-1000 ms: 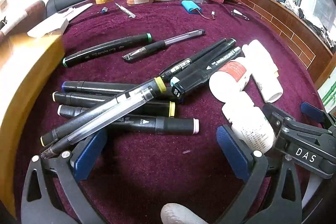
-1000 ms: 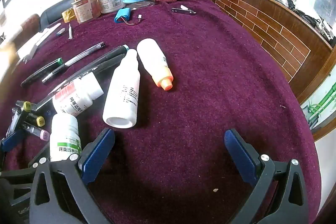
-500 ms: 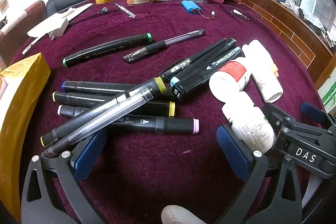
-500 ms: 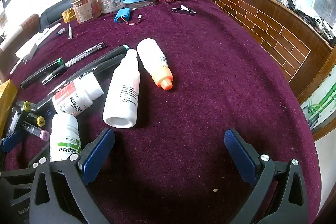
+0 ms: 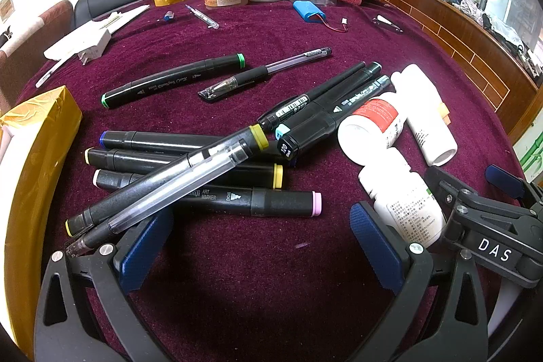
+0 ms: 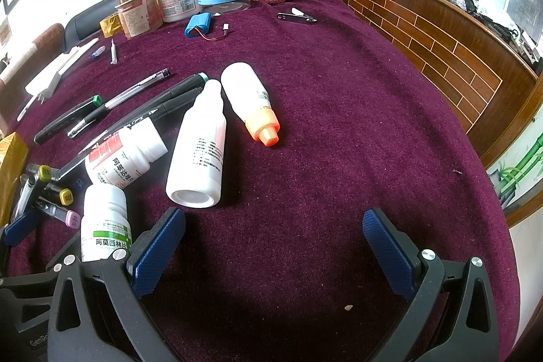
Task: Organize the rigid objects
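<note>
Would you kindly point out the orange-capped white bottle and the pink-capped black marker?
Orange-capped white bottle (image 6: 249,92): right wrist view, on its white body.
Pink-capped black marker (image 5: 271,202): left wrist view, on its black barrel.

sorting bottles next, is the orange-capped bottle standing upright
No, the orange-capped bottle lies on its side on the purple cloth, cap pointing toward the camera.

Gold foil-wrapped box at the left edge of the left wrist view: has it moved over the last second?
Yes. The gold foil-wrapped box has shifted left and toward the camera, away from the green-capped black marker, which stayed put on the cloth.
</note>
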The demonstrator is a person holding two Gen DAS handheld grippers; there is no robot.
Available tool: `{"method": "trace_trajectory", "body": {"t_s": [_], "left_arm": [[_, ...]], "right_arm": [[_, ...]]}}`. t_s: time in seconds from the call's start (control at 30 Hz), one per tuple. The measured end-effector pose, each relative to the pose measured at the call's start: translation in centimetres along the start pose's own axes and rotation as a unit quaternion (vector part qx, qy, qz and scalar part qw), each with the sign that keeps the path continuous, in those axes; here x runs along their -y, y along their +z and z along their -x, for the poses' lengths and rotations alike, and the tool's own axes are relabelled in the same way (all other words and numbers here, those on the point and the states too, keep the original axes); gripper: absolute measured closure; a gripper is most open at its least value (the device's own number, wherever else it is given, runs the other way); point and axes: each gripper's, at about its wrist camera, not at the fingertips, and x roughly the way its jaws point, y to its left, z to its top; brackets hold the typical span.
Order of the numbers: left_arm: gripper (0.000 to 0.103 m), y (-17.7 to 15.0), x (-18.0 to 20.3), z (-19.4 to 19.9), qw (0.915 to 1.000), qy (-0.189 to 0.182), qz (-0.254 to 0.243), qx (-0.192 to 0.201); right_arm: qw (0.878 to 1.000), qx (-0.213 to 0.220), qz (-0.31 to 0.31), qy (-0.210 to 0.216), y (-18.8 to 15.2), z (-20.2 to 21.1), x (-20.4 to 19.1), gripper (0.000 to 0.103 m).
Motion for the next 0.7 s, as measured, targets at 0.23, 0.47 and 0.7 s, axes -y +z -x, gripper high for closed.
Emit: {"method": "trace_trajectory", "body": {"t_s": [0.23, 0.47, 0.7], "left_arm": [[0.000, 0.0, 0.0, 0.0, 1.0000, 0.000, 0.000, 0.000], [0.000, -0.2, 0.0, 0.2, 0.9999, -0.008, -0.007, -0.006], [0.000, -2.5, -0.5, 2.1, 0.9960, -0.038, -0.057, -0.058]], "right_arm": [[1.000, 0.000, 0.000, 0.000, 0.0, 0.1, 0.0, 0.001], [1.000, 0.000, 0.000, -0.001, 0.0, 0.0, 0.0, 0.001], [0.998, -0.017, 0.040, 0.042, 0.0, 0.1, 0.7, 0.001]]}}
